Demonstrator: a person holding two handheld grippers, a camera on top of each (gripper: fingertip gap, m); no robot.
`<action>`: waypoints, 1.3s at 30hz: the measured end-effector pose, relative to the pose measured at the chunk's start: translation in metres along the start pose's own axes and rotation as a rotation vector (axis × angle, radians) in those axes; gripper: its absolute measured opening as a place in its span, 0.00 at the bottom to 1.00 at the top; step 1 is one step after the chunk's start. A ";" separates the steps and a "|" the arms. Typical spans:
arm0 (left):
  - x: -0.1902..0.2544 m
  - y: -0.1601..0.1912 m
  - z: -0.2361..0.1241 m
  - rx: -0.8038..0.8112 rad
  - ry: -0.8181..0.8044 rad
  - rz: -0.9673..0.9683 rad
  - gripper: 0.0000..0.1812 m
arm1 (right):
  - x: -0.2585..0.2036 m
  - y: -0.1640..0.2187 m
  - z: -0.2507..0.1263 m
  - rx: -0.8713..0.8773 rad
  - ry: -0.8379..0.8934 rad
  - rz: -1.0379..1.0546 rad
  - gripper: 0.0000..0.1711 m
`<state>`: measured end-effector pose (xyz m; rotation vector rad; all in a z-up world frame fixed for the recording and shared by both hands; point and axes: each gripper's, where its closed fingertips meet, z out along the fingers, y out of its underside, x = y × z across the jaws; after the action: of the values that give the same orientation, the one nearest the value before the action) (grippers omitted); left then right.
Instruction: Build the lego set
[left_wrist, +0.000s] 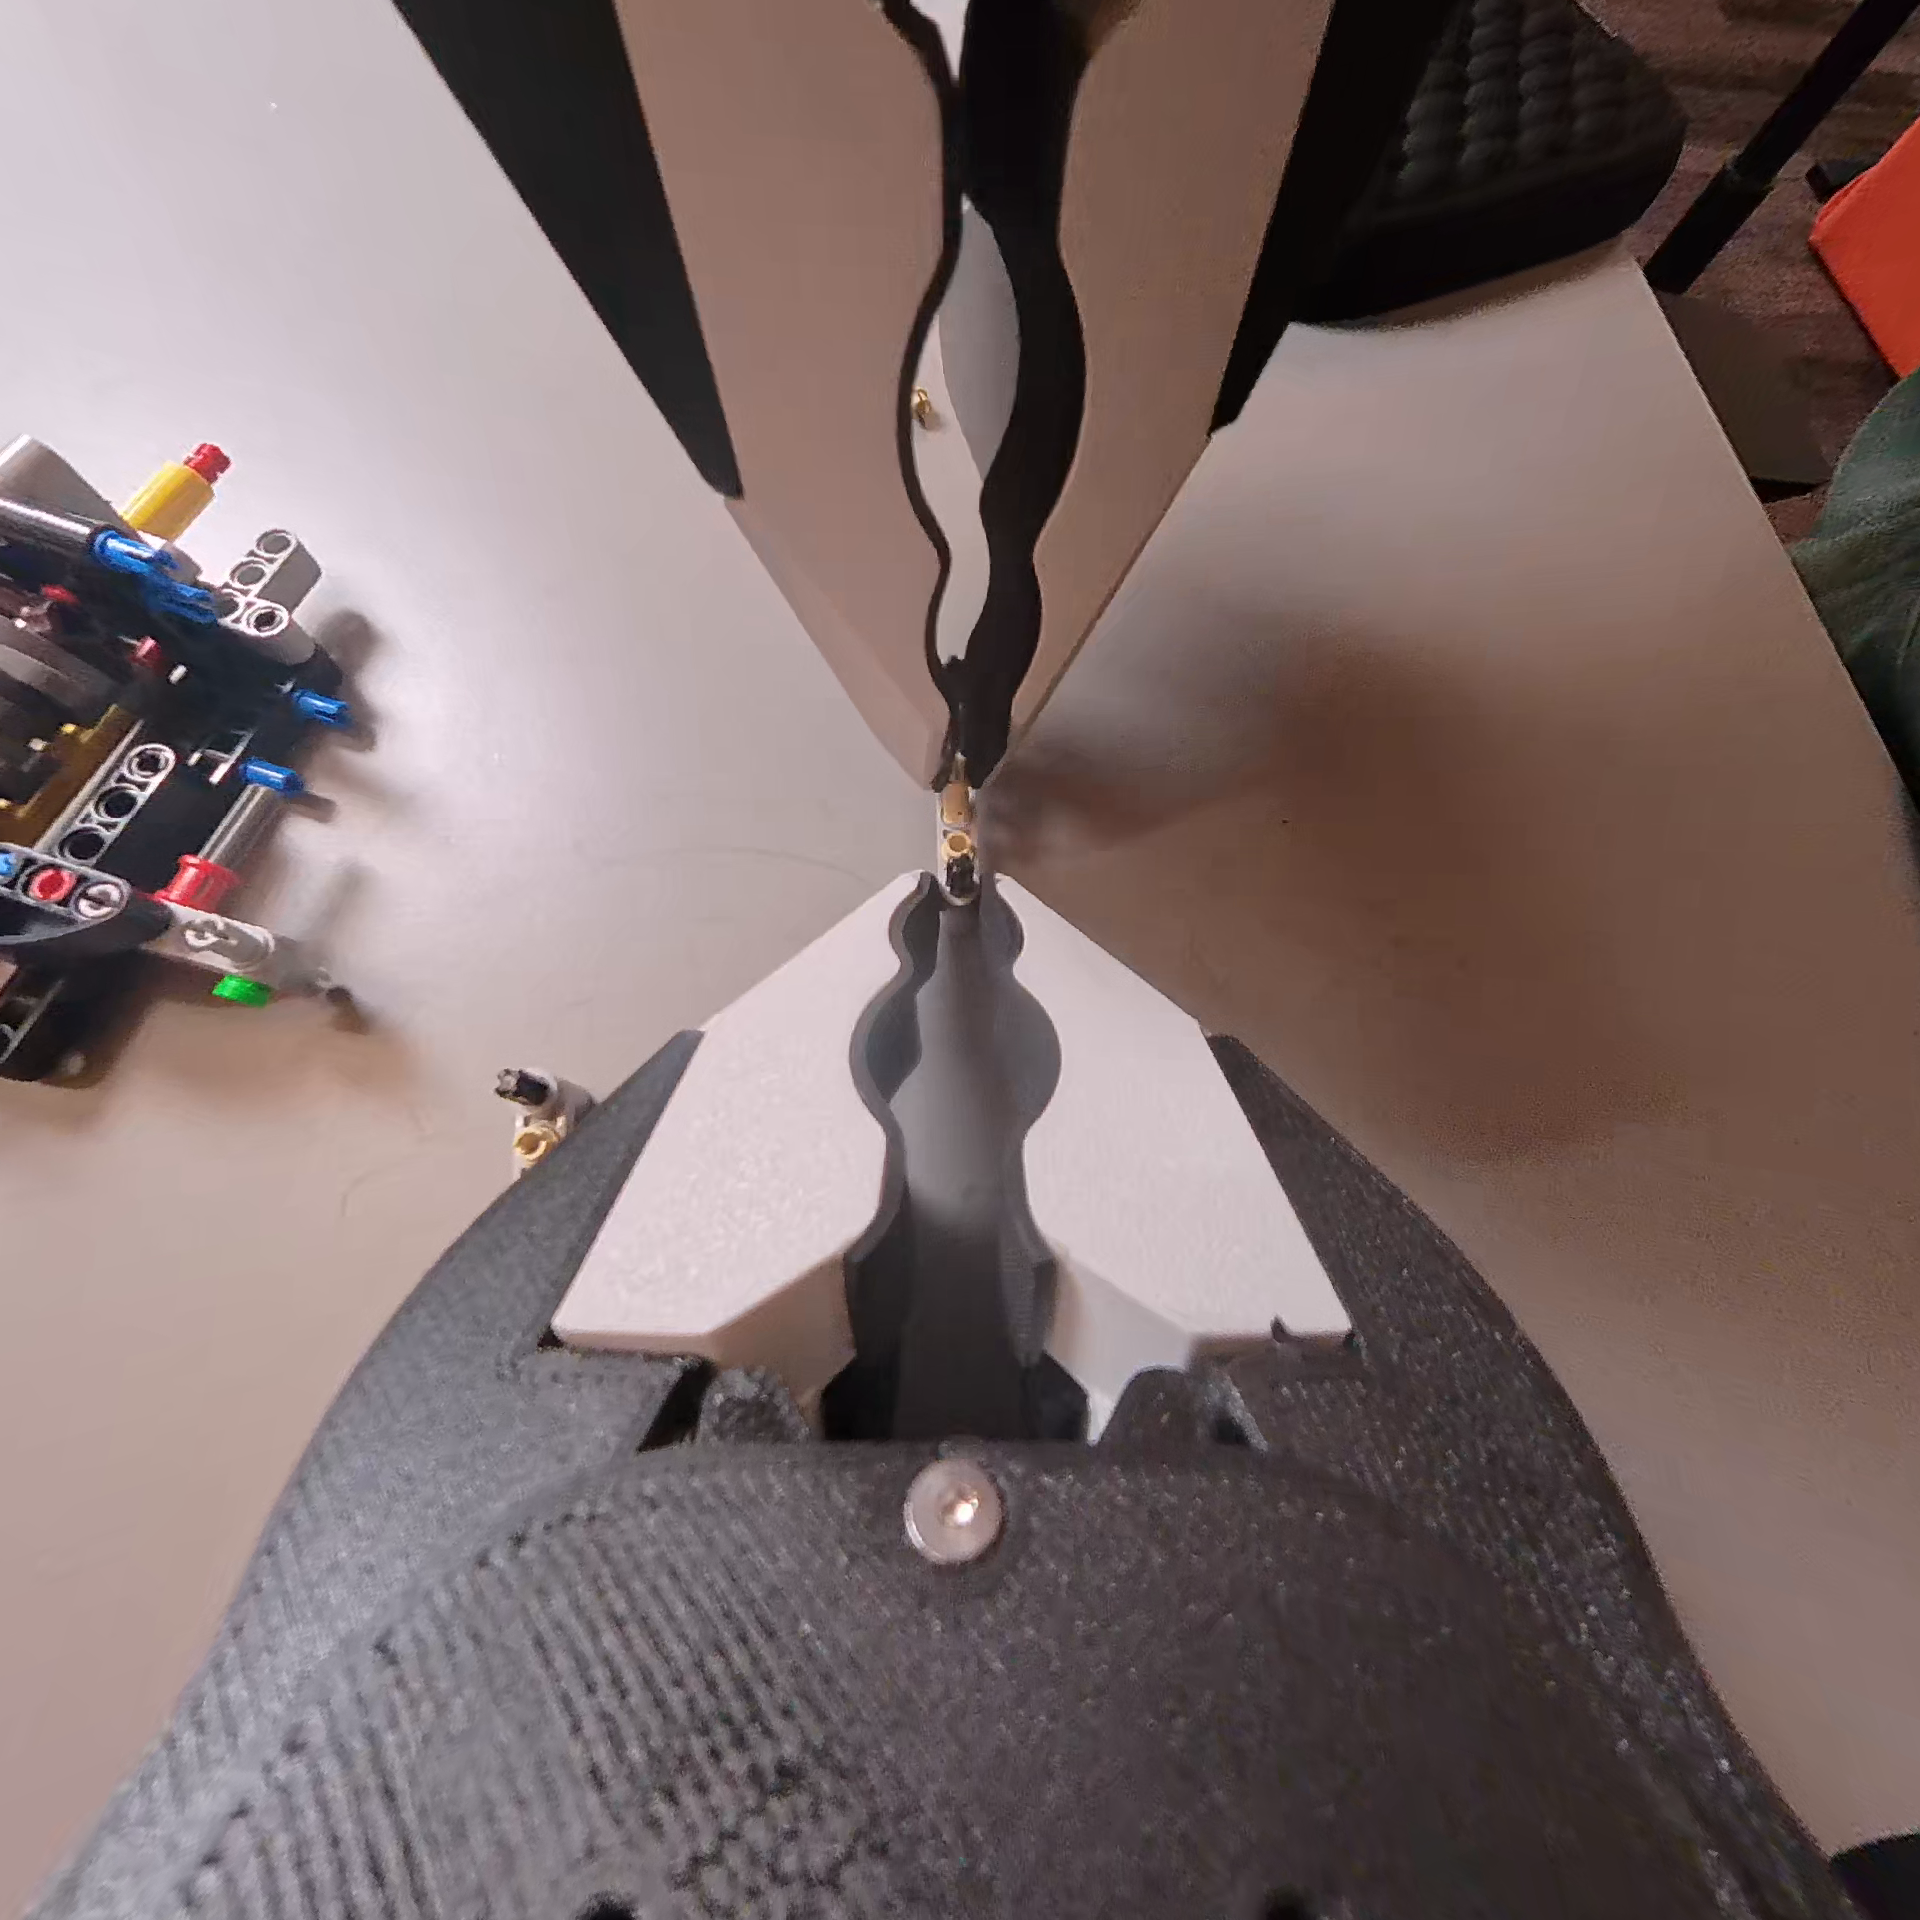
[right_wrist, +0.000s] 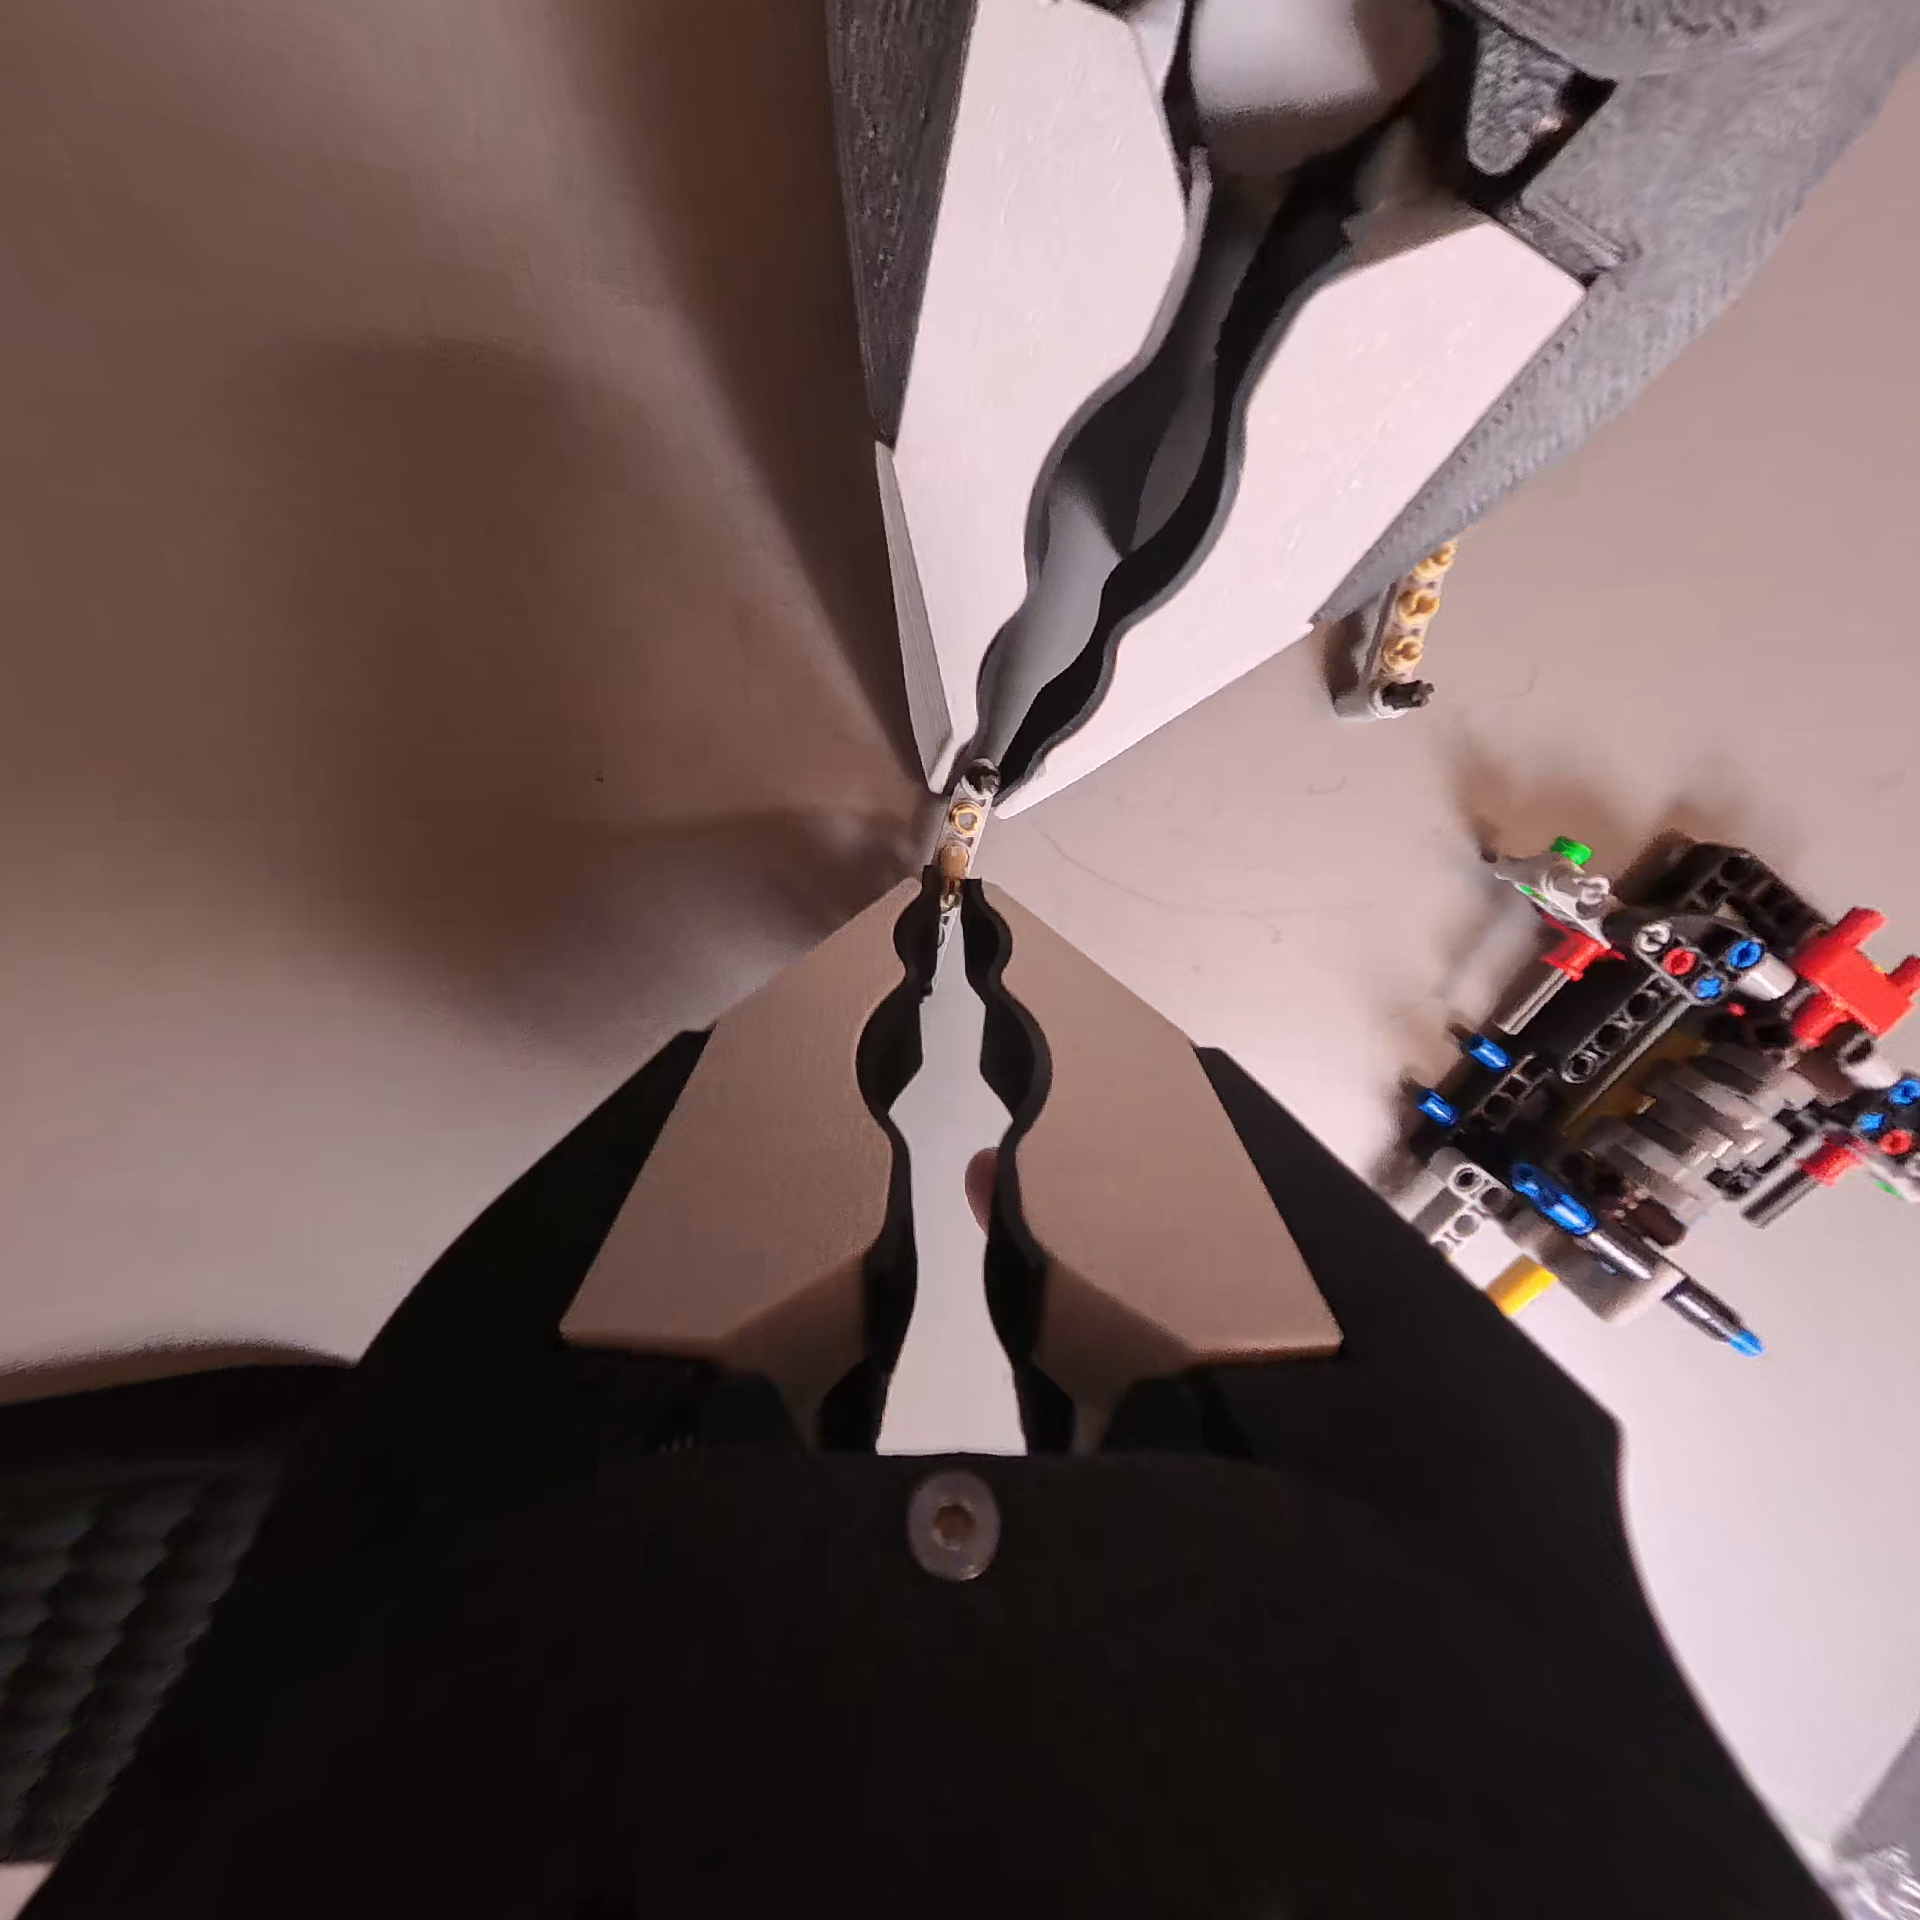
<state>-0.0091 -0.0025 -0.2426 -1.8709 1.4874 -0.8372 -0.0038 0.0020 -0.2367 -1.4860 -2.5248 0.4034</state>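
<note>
Tip to tip, the left gripper and the right gripper (two in all, wavy dark pads on pale wedge fingers) each pinch one end of a small grey holed beam with tan pins, held above the smooth table. Well aside sit one knobbly, part-built model and one loose grey beam.

Office-like: plain table, mesh chair.
</note>
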 end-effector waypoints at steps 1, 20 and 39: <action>0.000 0.000 0.000 0.000 0.002 -0.003 0.04 | 0.000 -0.001 0.000 -0.025 0.005 -0.019 0.02; -0.002 -0.002 0.001 0.002 0.020 -0.002 0.04 | 0.001 -0.001 0.002 -0.425 0.064 -0.428 0.02; -0.002 -0.002 0.001 0.002 0.018 -0.022 0.03 | 0.001 -0.001 0.003 -0.317 0.000 -0.159 0.02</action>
<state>-0.0075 -0.0002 -0.2423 -1.8869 1.4785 -0.8673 -0.0061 0.0018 -0.2392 -1.3626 -2.7812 -0.0237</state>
